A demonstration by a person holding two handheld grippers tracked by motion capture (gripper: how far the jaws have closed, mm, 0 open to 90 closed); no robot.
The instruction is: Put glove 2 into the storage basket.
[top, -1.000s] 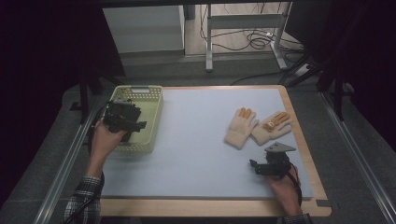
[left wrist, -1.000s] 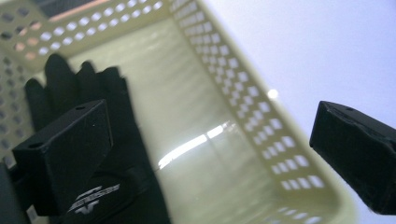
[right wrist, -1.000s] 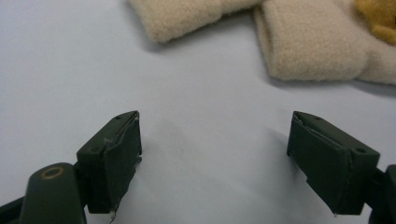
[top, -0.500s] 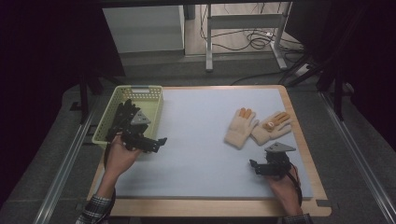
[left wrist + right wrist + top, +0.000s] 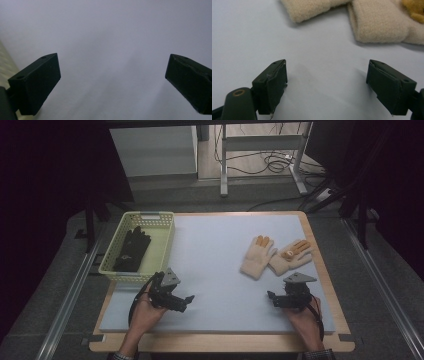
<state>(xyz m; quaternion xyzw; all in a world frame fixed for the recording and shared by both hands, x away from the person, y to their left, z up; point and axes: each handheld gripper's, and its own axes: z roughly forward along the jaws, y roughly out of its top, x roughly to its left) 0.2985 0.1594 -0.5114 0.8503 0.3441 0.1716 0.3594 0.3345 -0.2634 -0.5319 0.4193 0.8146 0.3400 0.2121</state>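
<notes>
A black glove lies inside the pale green basket at the table's left. Two cream gloves with orange fingertips lie side by side at the right, one overlapping the other. My left gripper rests low over the pale mat, in front of the basket; its jaws are wide open with nothing between them. My right gripper sits in front of the cream gloves, also open and empty. In its view the cuffs of the two gloves lie just beyond the jaws.
The pale blue mat covers a wooden table. Metal rails run along both sides. Beyond the far edge are a cabinet, a metal stand and cables on the floor.
My left gripper has moved off the basket and toward me, to the mat in front of it. The black glove now shows lying in the basket. The right gripper has stayed put.
</notes>
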